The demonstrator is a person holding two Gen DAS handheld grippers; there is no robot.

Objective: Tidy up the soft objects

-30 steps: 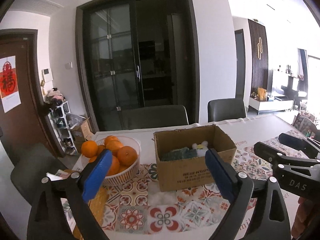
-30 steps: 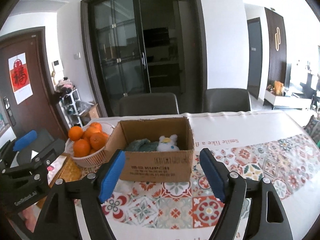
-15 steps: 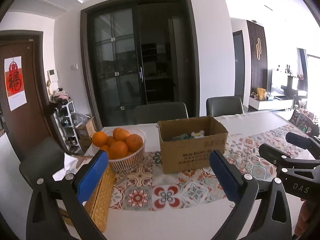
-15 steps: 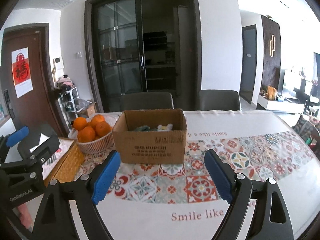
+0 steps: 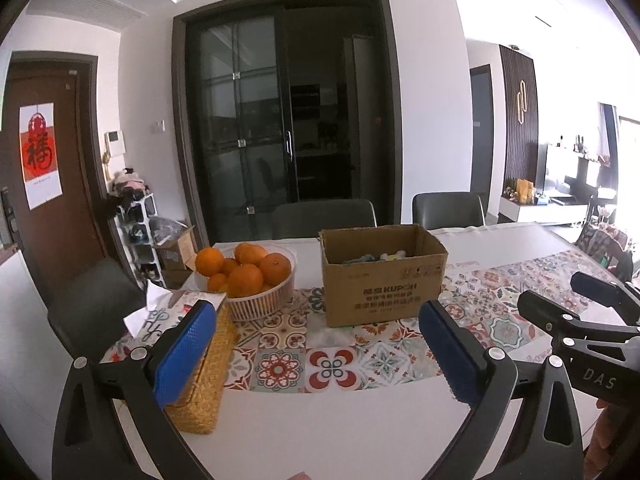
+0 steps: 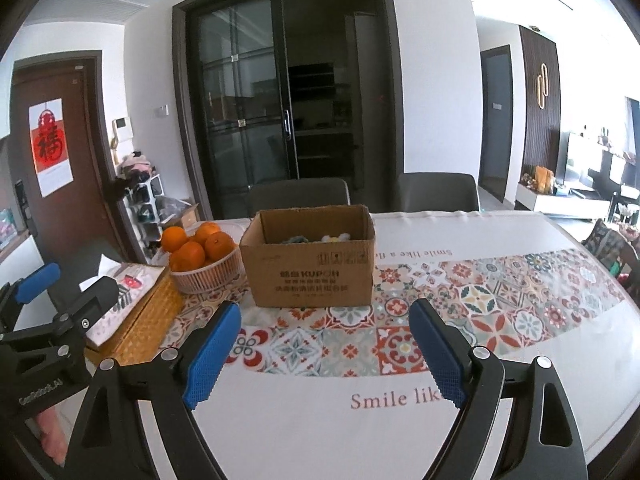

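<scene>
Both claws stand with their blue pads wide apart and nothing between them: the left gripper (image 5: 316,352) and the right gripper (image 6: 324,354) hover side by side above the near part of the table (image 6: 304,432), well short of the cardboard box (image 6: 310,270). That box sits open-topped on the patterned tile runner (image 6: 480,320), and the soft objects (image 6: 320,238) lie inside it, only their tops showing over the rim, a teal one beside a pale one. Just left of the box is a white basket of oranges (image 5: 244,270), almost touching it. Nearer and further left lies a woven tissue box (image 5: 200,380) with a tissue poking out. Behind the table stand two dark chairs (image 5: 324,218) and a dark glass door (image 5: 280,120).
</scene>
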